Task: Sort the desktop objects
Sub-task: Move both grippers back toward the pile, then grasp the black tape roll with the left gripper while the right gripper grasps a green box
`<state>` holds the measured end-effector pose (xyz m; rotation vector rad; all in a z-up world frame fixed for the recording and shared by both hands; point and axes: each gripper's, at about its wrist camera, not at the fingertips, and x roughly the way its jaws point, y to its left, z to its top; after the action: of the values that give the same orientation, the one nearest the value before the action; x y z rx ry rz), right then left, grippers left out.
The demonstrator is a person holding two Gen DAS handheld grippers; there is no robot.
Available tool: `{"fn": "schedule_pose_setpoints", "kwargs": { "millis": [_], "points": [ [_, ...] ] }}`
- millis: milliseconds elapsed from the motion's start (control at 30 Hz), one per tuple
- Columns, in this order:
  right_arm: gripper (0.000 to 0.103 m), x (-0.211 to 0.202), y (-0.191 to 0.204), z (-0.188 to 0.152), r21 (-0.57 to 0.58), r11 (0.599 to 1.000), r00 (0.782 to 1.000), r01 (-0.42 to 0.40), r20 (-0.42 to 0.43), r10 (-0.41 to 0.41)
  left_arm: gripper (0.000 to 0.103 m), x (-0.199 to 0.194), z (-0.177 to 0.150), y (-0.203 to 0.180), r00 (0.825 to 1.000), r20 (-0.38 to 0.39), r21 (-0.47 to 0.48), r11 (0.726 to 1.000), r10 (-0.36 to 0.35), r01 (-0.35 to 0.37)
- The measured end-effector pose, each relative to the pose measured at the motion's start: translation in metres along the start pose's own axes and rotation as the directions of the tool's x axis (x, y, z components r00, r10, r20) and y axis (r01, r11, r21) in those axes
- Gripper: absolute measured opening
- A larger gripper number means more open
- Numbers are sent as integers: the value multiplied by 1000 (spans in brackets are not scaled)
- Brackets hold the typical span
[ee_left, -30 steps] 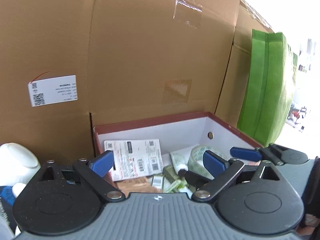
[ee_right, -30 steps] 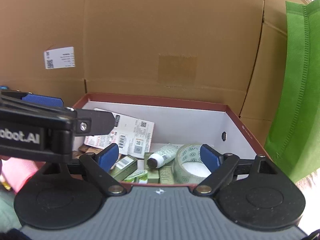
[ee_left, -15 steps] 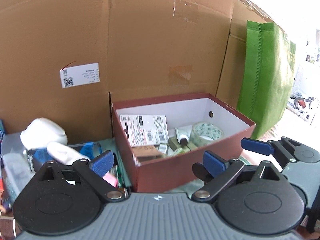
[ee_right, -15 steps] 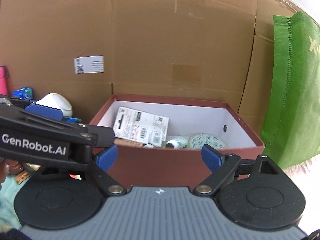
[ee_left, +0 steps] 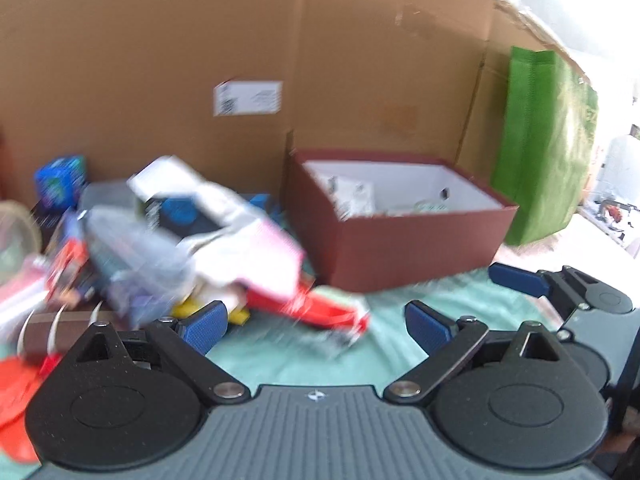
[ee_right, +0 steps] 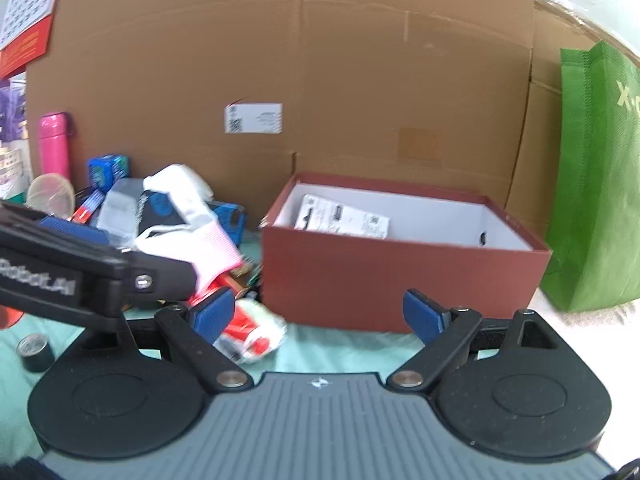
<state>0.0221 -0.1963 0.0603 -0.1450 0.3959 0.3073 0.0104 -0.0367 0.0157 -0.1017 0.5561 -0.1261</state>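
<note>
Maroon shoebox [ee_right: 400, 280] sits open on the desk, on a mint-green cloth [ee_right: 340, 354], backed against a large cardboard wall [ee_right: 360, 80]. Inside, a white printed card [ee_right: 342, 222] leans on the back-left wall; other contents too blurred to name. Left of the box, just beside it, a loose pile of desktop objects [ee_right: 180, 216]: white-and-pink fabric piece, blue packets, a red-and-white wrapped item [ee_right: 248, 336] lying on the cloth nearest the box's front-left corner. Further left: pink bottle [ee_right: 54, 144] standing upright, small dark tape roll [ee_right: 35, 351] on the cloth, apart from the pile. Green fabric bag [ee_right: 592, 184] stands right of the box, close to it. Left hand-held gripper [ee_left: 314, 326]: released, blue pads spread wide, nothing between them, hovering over the cloth in front of the pile; left view heavily motion-blurred. Right hand-held gripper [ee_right: 318, 314]: also released and empty, pads apart, facing the box's front wall. The left unit's body crosses the left side of the right wrist view.
</note>
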Motion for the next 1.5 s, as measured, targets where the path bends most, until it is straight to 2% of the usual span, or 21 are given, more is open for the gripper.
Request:
{"fn": "schedule_pose_setpoints", "kwargs": {
  "millis": [133, 300, 500, 600, 800, 1033, 1167, 1267, 1367, 1500],
  "points": [
    [89, 1, 16, -13, -4, 998, 997, -64, -42, 64, 98, -10, -19, 27, 999, -36, -58, 998, 25, -27],
    [89, -2, 41, -29, -17, 988, 984, -155, -93, 152, 97, -24, -42, 57, 993, -56, -85, 991, 101, -106],
    [89, -8, 70, -40, -21, 958, 950, -287, -138, 282, 96, -32, -66, 84, 984, -114, -92, 985, 135, -146],
    [88, -8, 80, -41, -17, 939, 928, -344, -155, 337, 94, -32, -70, 91, 985, -115, -110, 983, 132, -145],
    [74, -10, 92, -49, -40, 917, 900, -397, -216, 380, 74, -24, -69, 99, 985, -130, -107, 986, 114, -128],
    [47, -8, 99, -55, -49, 911, 886, -410, -257, 385, 65, -14, -70, 102, 981, -155, -105, 985, 119, -136],
    [37, -8, 101, -55, -56, 906, 882, -420, -261, 393, 59, -12, -70, 102, 982, -152, -99, 987, 112, -128],
    [34, -9, 103, -54, -70, 903, 881, -424, -262, 394, 55, -10, -69, 100, 983, -155, -88, 989, 103, -118],
    [29, -10, 104, -54, -70, 900, 878, -431, -263, 400, 43, -7, -69, 98, 982, -163, -74, 991, 96, -109],
    [25, -10, 105, -54, -71, 897, 875, -437, -266, 406, 43, -6, -70, 97, 981, -164, -68, 991, 104, -117]
  ]
}}
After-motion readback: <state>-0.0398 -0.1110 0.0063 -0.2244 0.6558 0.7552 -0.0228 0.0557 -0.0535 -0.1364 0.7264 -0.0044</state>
